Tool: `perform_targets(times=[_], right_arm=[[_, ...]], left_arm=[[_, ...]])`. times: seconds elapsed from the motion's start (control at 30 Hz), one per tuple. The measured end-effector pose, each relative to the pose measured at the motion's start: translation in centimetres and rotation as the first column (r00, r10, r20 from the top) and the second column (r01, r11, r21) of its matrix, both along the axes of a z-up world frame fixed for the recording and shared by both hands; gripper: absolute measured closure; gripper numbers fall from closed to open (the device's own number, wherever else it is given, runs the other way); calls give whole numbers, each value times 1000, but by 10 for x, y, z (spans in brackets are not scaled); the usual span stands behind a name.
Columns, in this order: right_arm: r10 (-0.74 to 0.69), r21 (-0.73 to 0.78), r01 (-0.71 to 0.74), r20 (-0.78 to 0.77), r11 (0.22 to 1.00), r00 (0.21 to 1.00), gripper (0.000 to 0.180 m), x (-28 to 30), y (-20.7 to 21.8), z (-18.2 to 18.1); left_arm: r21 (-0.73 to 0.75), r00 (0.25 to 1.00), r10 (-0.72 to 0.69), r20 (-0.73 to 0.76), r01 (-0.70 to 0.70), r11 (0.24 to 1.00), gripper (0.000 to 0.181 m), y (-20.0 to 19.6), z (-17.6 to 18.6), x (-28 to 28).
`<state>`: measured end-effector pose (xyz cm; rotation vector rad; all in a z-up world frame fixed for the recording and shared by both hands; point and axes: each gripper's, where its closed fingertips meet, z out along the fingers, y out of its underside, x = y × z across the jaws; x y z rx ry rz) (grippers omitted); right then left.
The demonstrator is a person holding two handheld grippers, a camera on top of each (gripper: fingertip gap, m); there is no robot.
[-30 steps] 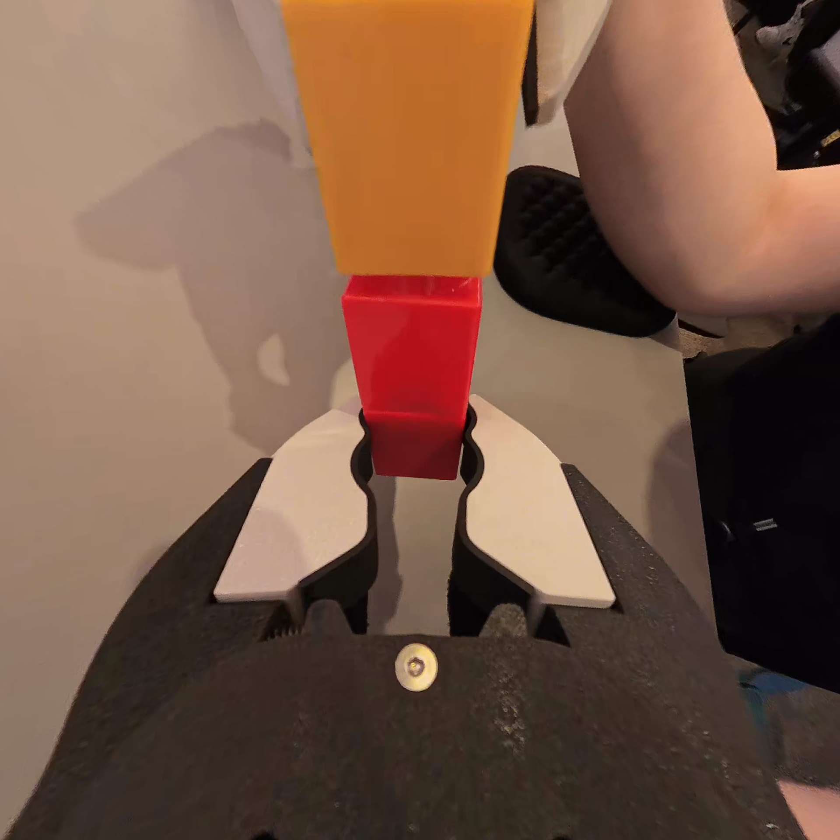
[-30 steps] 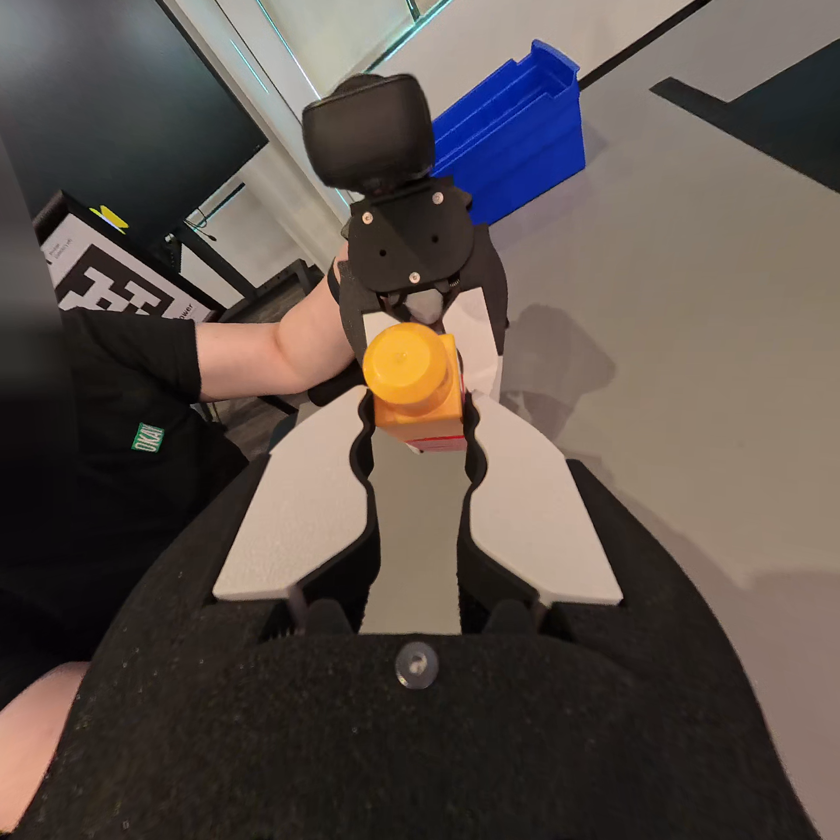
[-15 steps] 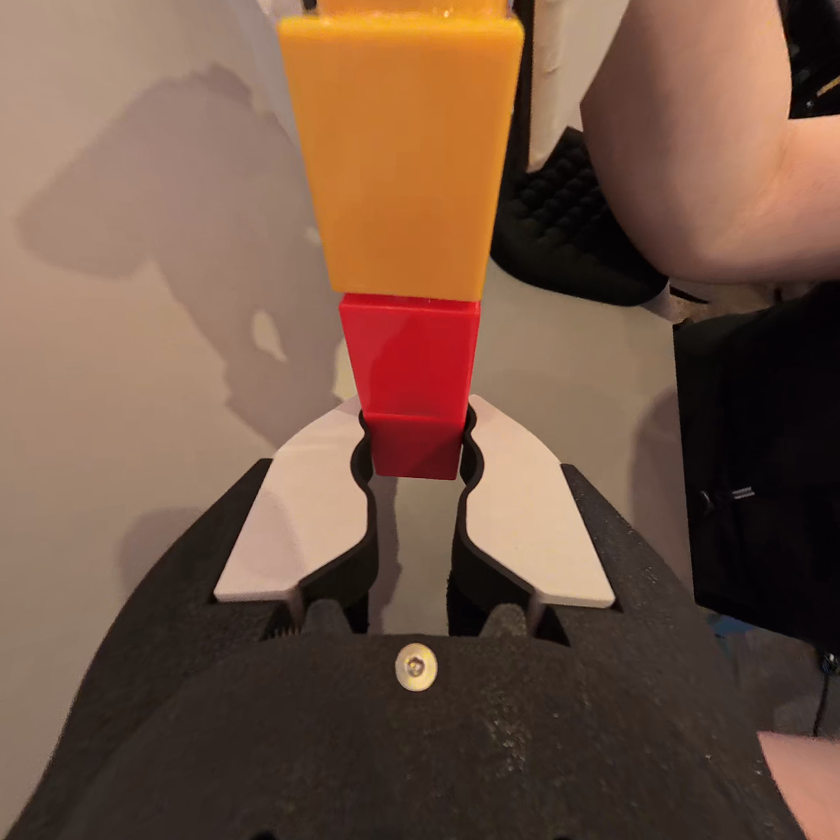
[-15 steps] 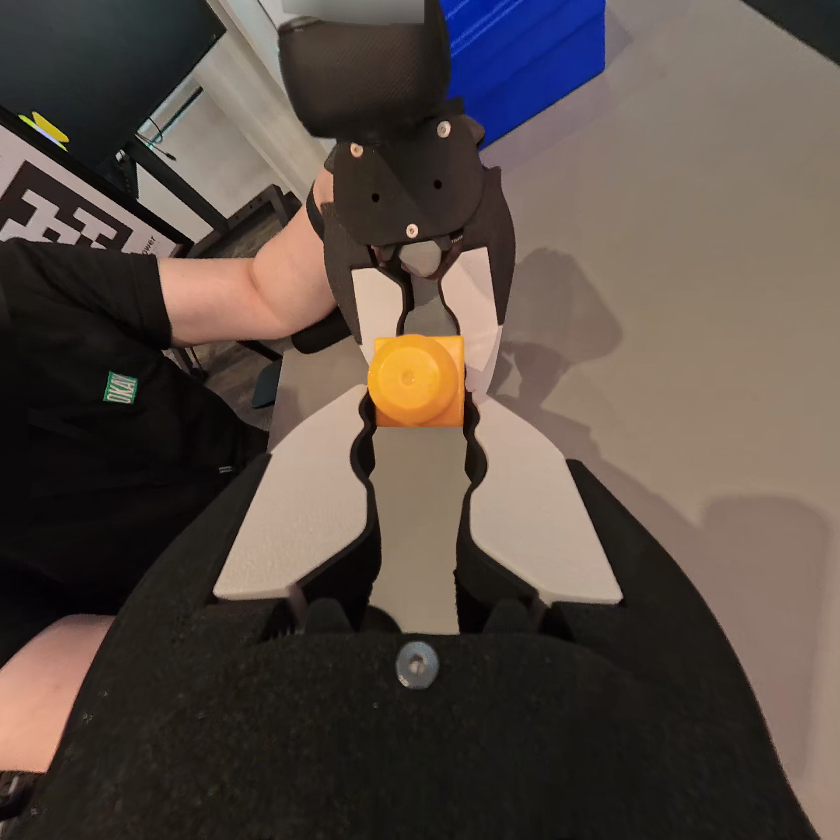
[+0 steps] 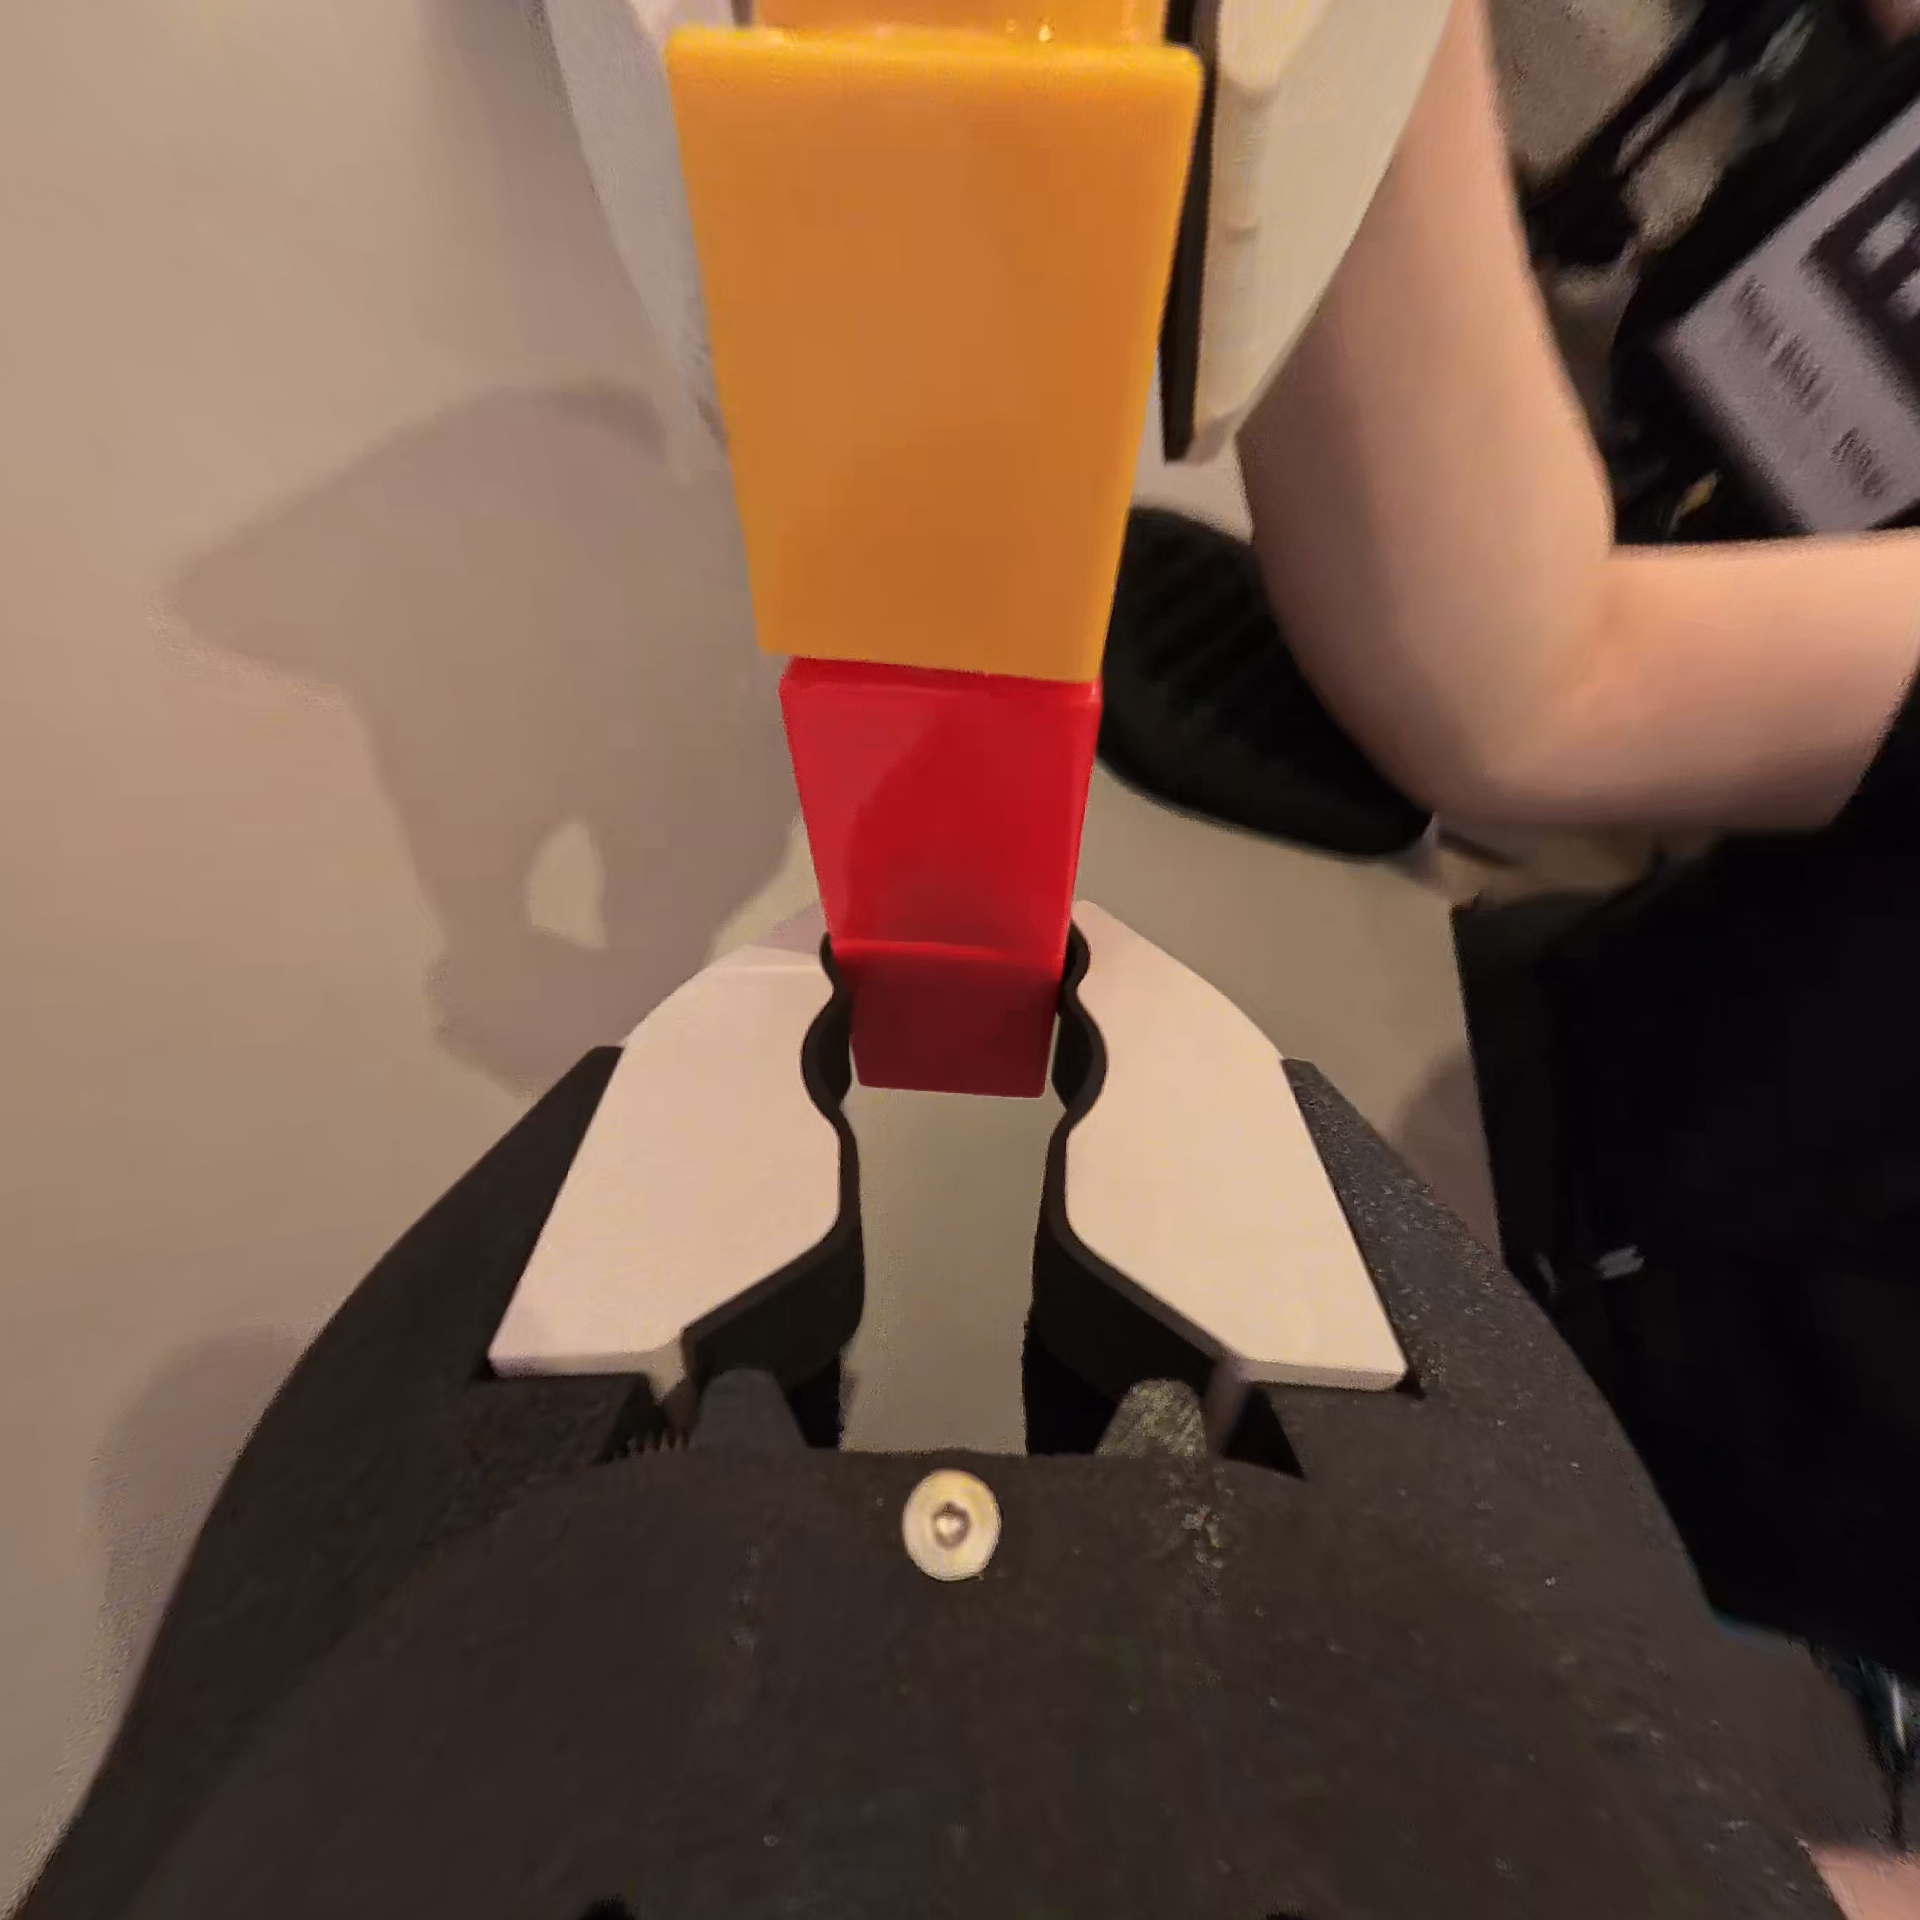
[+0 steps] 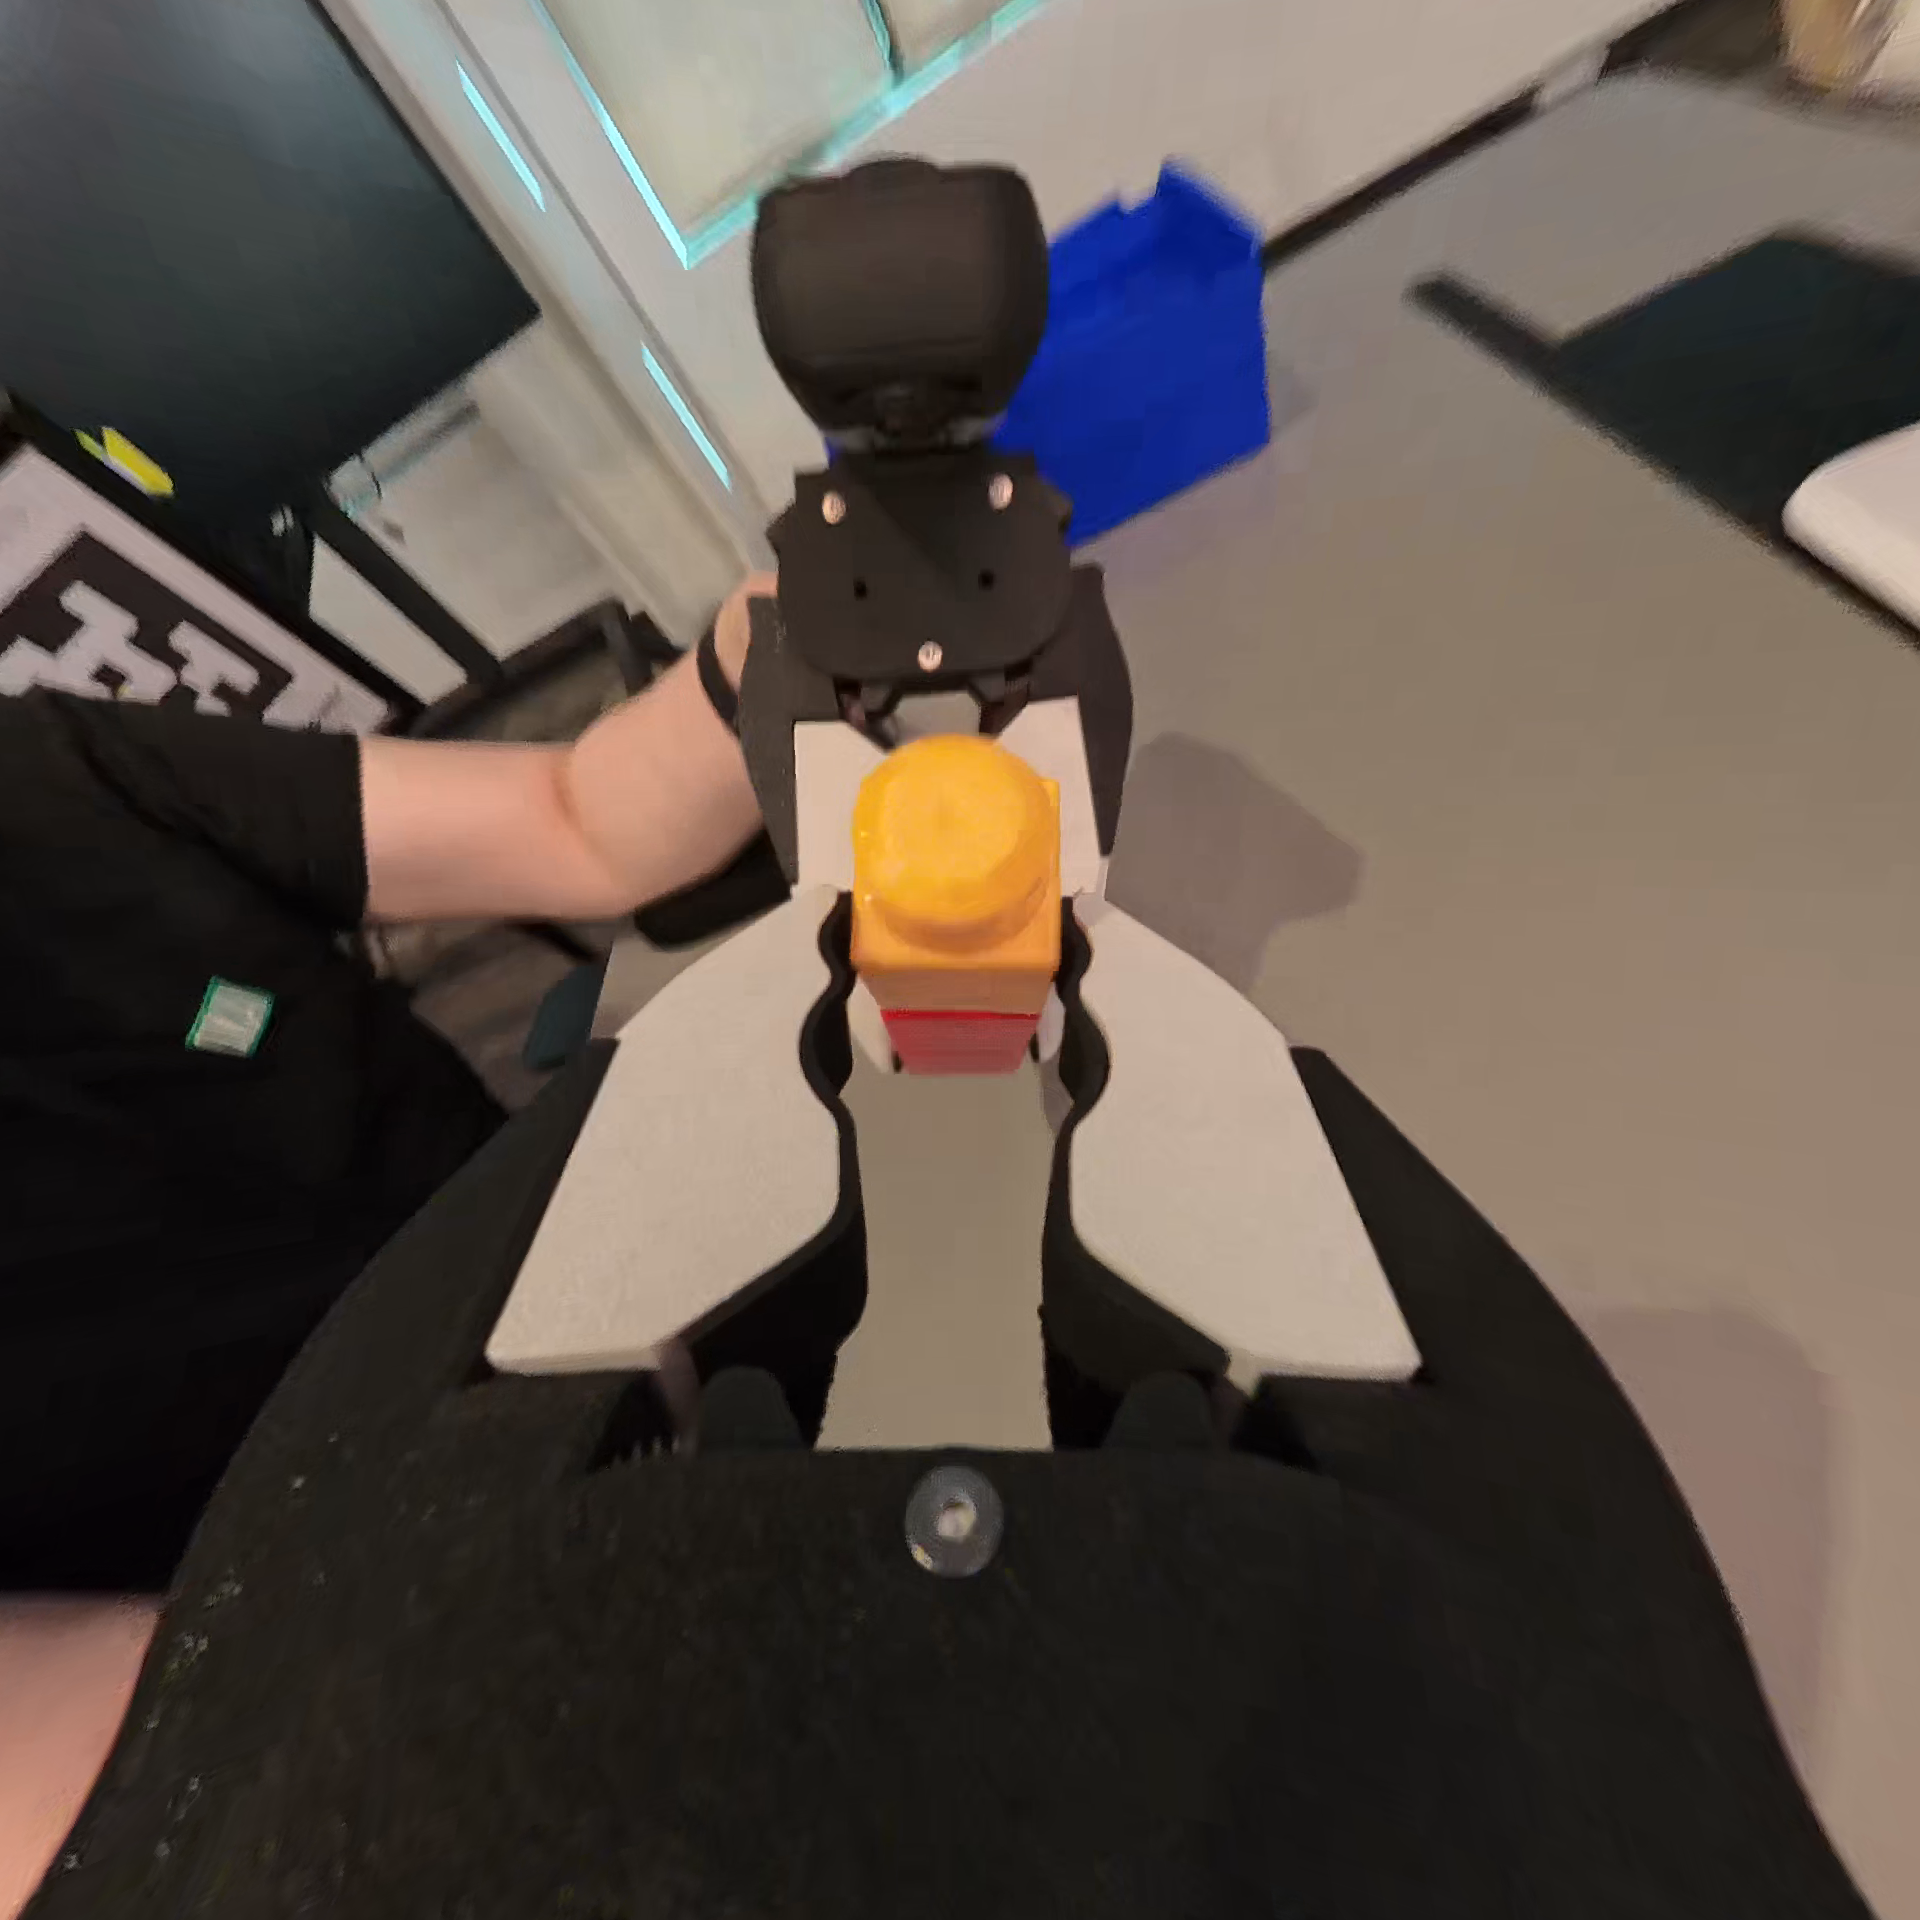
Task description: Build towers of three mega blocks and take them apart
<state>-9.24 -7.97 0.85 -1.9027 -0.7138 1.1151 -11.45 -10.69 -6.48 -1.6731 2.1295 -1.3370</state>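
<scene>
Together, both grippers pinch one orange-and-red block stack from opposite ends, above the grey table (image 6: pixel 1507 831).

Left gripper (image 5: pixel 948 1023) has its fingers pressed against the red block (image 5: pixel 940 810), right gripper (image 6: pixel 951 971) clamps the orange block (image 6: pixel 951 883). The stack's long axis runs straight away from the left camera, red end nearest, orange block (image 5: pixel 935 353) beyond; in the right wrist view the orange stud points back toward the lens. A blue bin (image 6: pixel 1143 384) sits well behind.

Left gripper (image 5: pixel 948 997): black grainy body, two pale grey fingers, one silver screw.
Right gripper (image 6: pixel 951 997): same build.
Person's sleeve (image 6: pixel 177 821): black, short, small green tag.
</scene>
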Motion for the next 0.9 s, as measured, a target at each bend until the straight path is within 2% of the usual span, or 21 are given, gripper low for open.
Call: perform_targets(times=[0.17, 0.23, 0.33, 0.9], right_arm=[[-113, 133, 119, -52, 984, 992, 134, -8, 27, 21], [-119, 151, 137, -125, 979, 985, 143, -15, 34, 34], [-127, 137, 160, -221, 978, 967, 144, -18, 40, 45], [28, 45, -25, -63, 999, 998, 144, -25, 13, 15]], left_arm=[[-50, 986, 132, 100, -127, 991, 145, 17, 25, 10], [-83, 980, 140, 142, -129, 988, 145, 16, 34, 11], [-134, 973, 163, 165, -141, 981, 145, 19, 45, 10], [7, 999, 29, 18, -29, 1000, 146, 6, 18, -6]])
